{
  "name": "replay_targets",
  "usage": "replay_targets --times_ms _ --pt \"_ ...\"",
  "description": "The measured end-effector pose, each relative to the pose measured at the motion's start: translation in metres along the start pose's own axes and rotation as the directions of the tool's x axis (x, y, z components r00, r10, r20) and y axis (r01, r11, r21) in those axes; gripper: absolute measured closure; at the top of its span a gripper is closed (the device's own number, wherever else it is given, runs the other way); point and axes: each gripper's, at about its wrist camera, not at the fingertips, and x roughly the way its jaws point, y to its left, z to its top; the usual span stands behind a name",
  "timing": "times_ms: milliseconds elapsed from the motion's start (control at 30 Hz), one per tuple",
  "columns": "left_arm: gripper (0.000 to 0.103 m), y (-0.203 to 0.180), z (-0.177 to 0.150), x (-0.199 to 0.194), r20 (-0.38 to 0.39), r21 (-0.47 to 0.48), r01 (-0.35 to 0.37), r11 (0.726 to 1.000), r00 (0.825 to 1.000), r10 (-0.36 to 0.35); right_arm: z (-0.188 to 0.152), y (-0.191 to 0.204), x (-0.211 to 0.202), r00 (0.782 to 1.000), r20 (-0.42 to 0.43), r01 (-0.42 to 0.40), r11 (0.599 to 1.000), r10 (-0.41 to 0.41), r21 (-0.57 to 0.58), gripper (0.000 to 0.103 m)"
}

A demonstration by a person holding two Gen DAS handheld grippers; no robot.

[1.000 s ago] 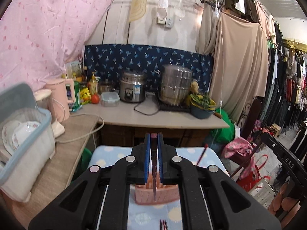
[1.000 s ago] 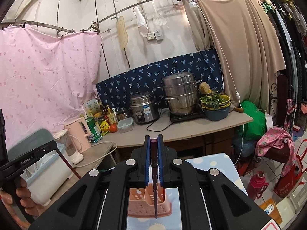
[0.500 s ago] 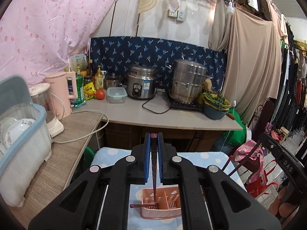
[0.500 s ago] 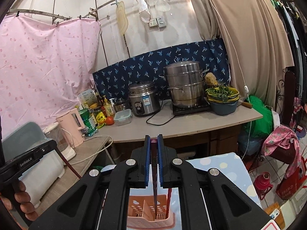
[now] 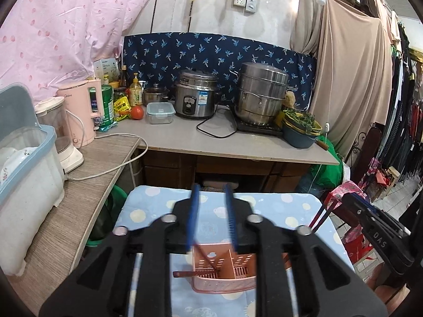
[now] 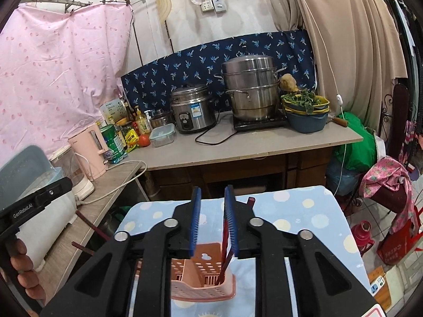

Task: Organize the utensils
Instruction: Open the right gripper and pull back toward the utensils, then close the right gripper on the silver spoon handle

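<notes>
A pink perforated utensil holder (image 5: 224,274) stands on the blue dotted tablecloth (image 5: 158,211); it also shows in the right wrist view (image 6: 203,282). My left gripper (image 5: 211,216) is open above it, and dark red chopsticks (image 5: 203,259) lean in its left compartment, one poking out left. My right gripper (image 6: 212,219) is open above the holder, and dark red chopsticks (image 6: 224,251) stand tilted in its right compartment, free of the pads. The right gripper also shows at the right edge of the left wrist view (image 5: 370,227).
A wooden side counter (image 5: 87,174) at left carries a blue-rimmed dish bin (image 5: 23,169) and a pink kettle (image 5: 82,111). The back counter (image 5: 238,145) holds a rice cooker (image 5: 195,97), a steamer pot (image 5: 260,92) and a bowl of greens. A chair stands at right.
Both grippers opened and let go of their chopsticks, which now rest in the pink holder. Both cameras tilted down and came lower.
</notes>
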Motion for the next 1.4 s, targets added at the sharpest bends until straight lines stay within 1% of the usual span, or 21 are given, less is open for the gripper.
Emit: replay_targets --times_ms 33,100,233,300,367,467,600,733,867,933,1067,1167,1233,1267,1300,1400 --pt "0.067 0.000 0.000 -0.002 0.004 -0.005 -0.003 1.000 1.000 0.003 0.001 0.000 -0.004 1.000 0.009 0.001 1.000 -0.001 -0.002 0.077" --pt "0.066 0.000 -0.001 -0.008 0.011 -0.006 -0.005 1.000 1.000 0.005 0.001 0.001 -0.014 1.000 0.020 -0.003 1.000 0.003 -0.002 0.074" --pt "0.065 0.001 -0.006 -0.022 0.014 0.002 -0.013 1.000 1.000 0.013 -0.002 -0.001 -0.035 1.000 0.027 -0.016 1.000 0.015 0.008 0.072" --pt "0.064 0.001 -0.011 -0.032 0.015 0.012 -0.017 1.000 1.000 0.017 -0.009 -0.001 -0.047 1.000 0.027 -0.017 1.000 0.016 0.008 0.070" --pt "0.060 0.002 -0.018 -0.042 0.014 0.022 -0.020 1.000 1.000 0.020 -0.020 -0.001 -0.061 1.000 0.019 -0.018 1.000 0.018 0.007 0.068" --pt "0.056 0.004 -0.037 -0.060 0.002 0.031 -0.013 0.999 1.000 0.013 -0.044 -0.002 -0.081 1.000 -0.002 -0.019 1.000 0.019 0.002 0.068" --pt "0.056 0.010 -0.068 -0.078 -0.040 0.022 0.007 1.000 0.999 -0.006 -0.085 -0.002 -0.103 0.998 -0.055 -0.017 1.000 0.017 -0.003 0.068" --pt "0.056 0.014 -0.104 -0.090 -0.088 0.021 0.002 1.000 0.996 0.000 -0.133 -0.003 -0.122 0.992 -0.124 -0.005 1.000 0.005 0.002 0.068" --pt "0.056 0.021 -0.150 -0.100 -0.147 0.024 0.003 1.000 0.989 0.001 -0.183 -0.001 -0.138 0.979 -0.205 0.012 1.000 -0.013 -0.009 0.068" --pt "0.056 0.024 -0.171 -0.105 -0.176 0.029 0.004 1.000 0.984 0.002 -0.208 0.002 -0.144 0.967 -0.253 0.015 1.000 -0.019 -0.017 0.068" --pt "0.056 0.033 -0.210 -0.114 -0.229 0.035 -0.017 0.999 0.973 0.024 -0.256 0.007 -0.152 0.941 -0.337 0.007 1.000 -0.016 -0.027 0.068" --pt "0.056 0.038 -0.238 -0.118 -0.275 0.031 -0.031 0.999 0.961 0.038 -0.287 0.011 -0.152 0.921 -0.390 -0.013 1.000 0.006 -0.017 0.069" --pt "0.056 0.041 -0.256 -0.119 -0.311 0.021 -0.033 0.999 0.950 0.038 -0.304 0.018 -0.151 0.908 -0.418 -0.022 0.999 0.005 -0.036 0.070" --pt "0.056 0.043 -0.264 -0.119 -0.328 0.016 -0.035 0.999 0.944 0.039 -0.311 0.021 -0.151 0.903 -0.430 -0.027 0.999 0.004 -0.046 0.073" --pt "0.056 0.045 -0.272 -0.120 -0.338 0.011 -0.038 0.999 0.940 0.040 -0.316 0.024 -0.150 0.900 -0.435 -0.029 0.998 0.003 -0.053 0.077" --pt "0.056 0.049 -0.287 -0.122 -0.364 -0.014 -0.037 0.999 0.931 0.029 -0.324 0.028 -0.146 0.895 -0.445 -0.040 0.998 0.011 -0.056 0.081"
